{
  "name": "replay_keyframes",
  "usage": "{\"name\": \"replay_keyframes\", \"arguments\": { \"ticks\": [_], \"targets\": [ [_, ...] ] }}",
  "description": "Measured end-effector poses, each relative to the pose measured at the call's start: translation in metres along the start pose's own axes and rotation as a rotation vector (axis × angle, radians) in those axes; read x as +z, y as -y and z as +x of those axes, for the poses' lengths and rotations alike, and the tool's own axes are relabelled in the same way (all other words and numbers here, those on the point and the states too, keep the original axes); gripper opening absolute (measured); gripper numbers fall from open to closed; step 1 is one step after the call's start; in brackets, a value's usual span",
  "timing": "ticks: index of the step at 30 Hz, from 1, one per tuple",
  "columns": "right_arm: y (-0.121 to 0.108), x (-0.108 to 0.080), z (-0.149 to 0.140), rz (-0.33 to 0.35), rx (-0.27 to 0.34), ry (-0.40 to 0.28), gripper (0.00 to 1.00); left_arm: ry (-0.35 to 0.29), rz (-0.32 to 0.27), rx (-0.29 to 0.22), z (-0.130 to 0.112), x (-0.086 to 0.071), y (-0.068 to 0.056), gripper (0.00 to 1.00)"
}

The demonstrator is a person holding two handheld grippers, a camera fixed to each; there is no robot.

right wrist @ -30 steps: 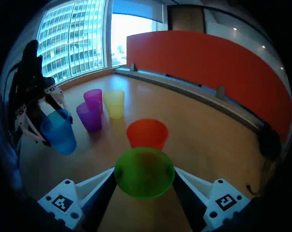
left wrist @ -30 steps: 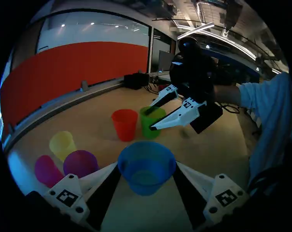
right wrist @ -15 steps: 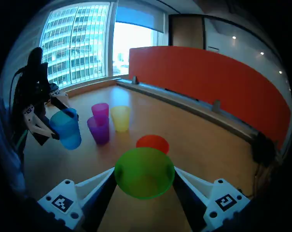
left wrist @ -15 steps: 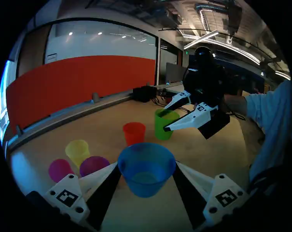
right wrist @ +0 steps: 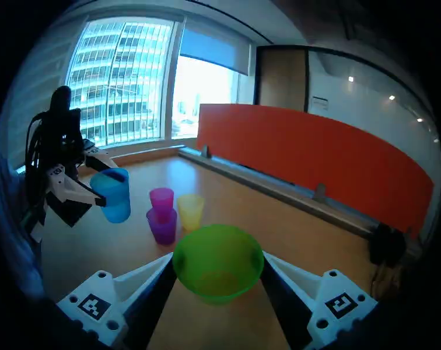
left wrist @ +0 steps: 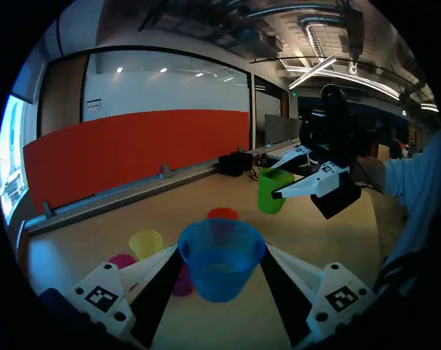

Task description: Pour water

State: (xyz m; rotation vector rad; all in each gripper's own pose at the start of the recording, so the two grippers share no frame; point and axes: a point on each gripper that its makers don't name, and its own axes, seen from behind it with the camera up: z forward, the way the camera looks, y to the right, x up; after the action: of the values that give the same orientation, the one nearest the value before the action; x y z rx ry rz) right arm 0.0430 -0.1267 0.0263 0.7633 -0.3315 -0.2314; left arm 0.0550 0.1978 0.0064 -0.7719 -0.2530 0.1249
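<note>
Left gripper view: the work surface is a light wooden table (left wrist: 319, 233), bounded on its far side by a long orange wall panel (left wrist: 133, 146) with glazing above. An open ceiling (left wrist: 220, 29) with light strips (left wrist: 314, 64) spans the top of this view. The left gripper (left wrist: 220, 249) is clamped on the blue cup (left wrist: 220, 274), one finger on each side of the wall, just below the rim. The cup stands upright with its mouth up and its long axis vertical. Its lower part reads darker, but the contents cannot be confirmed. Beyond it on the table stand a red cup (left wrist: 223, 213), a yellow cup (left wrist: 146, 242), a pink cup (left wrist: 121, 261) and a purple cup (left wrist: 184, 284). Farther right, the right gripper (left wrist: 273, 182), held by a person in a pale sleeve (left wrist: 419, 192), grips the green cup (left wrist: 268, 201) with both fingers. That cup is upright, mouth up, and appears raised off the table. Right gripper view: the opposite side of the room is presented, with tall windows (right wrist: 121, 81) facing daylight and the orange panel running to the right. The green cup sits centred between this gripper's fingers, mouth up, interior visible. At left, the left gripper holds the blue cup upright above the table, near the pink, purple and yellow cups.
</note>
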Motion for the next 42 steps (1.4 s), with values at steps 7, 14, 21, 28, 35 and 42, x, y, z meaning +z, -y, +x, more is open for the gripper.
{"name": "replay_keyframes", "arguments": {
  "ticks": [7,14,21,28,35,42],
  "targets": [
    [0.008,-0.006,0.025,-0.014,-0.014,-0.075,0.93,-0.038,0.024,-0.003,0.013,-0.012,0.005,0.88],
    [0.018,-0.010,0.046,-0.022,-0.025,-0.139,0.93,-0.062,0.040,0.001,0.021,-0.022,0.008,0.87],
    [0.025,-0.012,0.062,-0.016,-0.016,-0.186,0.93,-0.089,0.056,-0.001,0.030,-0.031,0.012,0.87],
    [0.032,-0.011,0.074,-0.006,-0.023,-0.210,0.93,-0.118,0.073,0.007,0.042,-0.040,0.018,0.87],
    [0.038,-0.010,0.084,0.007,-0.027,-0.224,0.93,-0.137,0.086,0.020,0.050,-0.044,0.021,0.87],
    [0.046,-0.010,0.091,0.037,-0.006,-0.231,0.93,-0.157,0.098,0.043,0.060,-0.048,0.025,0.87]
  ]
}}
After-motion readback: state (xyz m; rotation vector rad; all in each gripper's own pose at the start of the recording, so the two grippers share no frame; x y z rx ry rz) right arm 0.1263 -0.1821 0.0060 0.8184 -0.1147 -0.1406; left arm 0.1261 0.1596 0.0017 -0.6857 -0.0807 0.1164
